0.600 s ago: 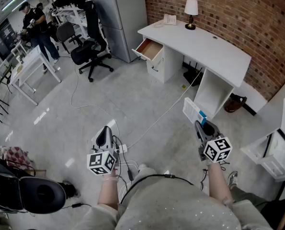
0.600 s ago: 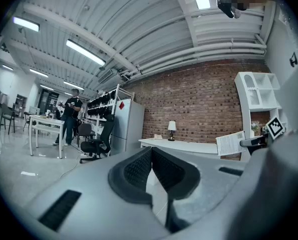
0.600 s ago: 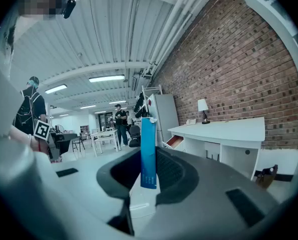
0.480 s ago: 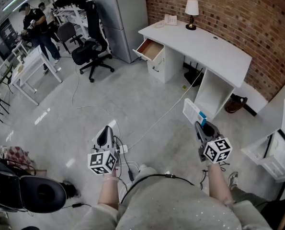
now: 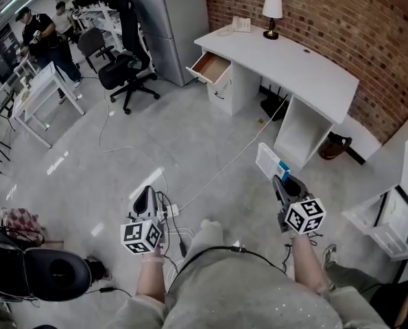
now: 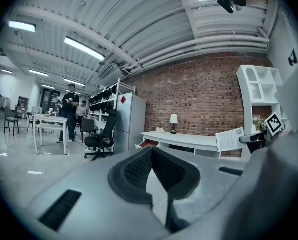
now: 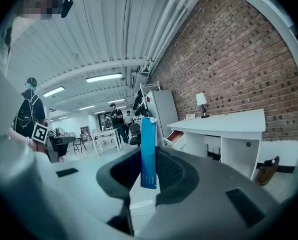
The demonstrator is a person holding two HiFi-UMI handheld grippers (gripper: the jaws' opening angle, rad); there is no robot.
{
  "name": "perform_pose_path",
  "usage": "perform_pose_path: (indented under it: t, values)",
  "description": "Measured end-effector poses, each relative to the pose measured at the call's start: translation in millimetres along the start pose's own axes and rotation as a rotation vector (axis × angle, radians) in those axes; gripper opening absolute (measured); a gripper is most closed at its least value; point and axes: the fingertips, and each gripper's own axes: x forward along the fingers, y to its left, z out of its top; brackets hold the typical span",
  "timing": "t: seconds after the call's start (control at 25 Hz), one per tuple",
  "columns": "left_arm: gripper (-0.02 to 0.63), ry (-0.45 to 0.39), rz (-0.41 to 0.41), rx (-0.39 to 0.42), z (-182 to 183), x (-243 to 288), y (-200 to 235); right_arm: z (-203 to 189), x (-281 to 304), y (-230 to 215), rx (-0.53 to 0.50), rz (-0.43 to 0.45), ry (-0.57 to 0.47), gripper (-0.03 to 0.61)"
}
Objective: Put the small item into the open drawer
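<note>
Right tongs [image 7: 150,158] clamp a blue-and-white packet [image 7: 148,134]; left tongs [image 6: 151,155] closed, empty; drawer [image 5: 209,66] well apart

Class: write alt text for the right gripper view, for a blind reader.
The right gripper holds a thin blue-and-white packet upright between its jaws. Beyond stands a white desk with its drawer open, against a brick wall.

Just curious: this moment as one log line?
right gripper: shut on small box | left gripper: shut, empty | drawer: open, distant
</note>
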Motion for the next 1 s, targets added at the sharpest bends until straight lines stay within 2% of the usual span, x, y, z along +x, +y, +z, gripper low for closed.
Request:
perform_pose_path:
  t: [0.16, 0.52, 0.68, 1.0]
  values:
    - [0.006, 0.003, 0.012, -0.013, -3, 21, 17, -6, 20, -10, 0.015, -0.015, 0.011, 0.078]
    - [0.006, 0.051, -0.067, -0.039, -17, 124, 18, 7, 89, -49, 0.003, -0.048, 0.051, 0.081]
    - [0.006, 0.054, -0.111, -0.039, -5, 171, 24, 20, 124, -68, 0.030, -0.084, 0.051, 0.081]
    - [0.006, 0.055, -0.115, -0.065, 5, 244, 54, 29, 192, -94, 0.058, -0.112, 0.073, 0.083]
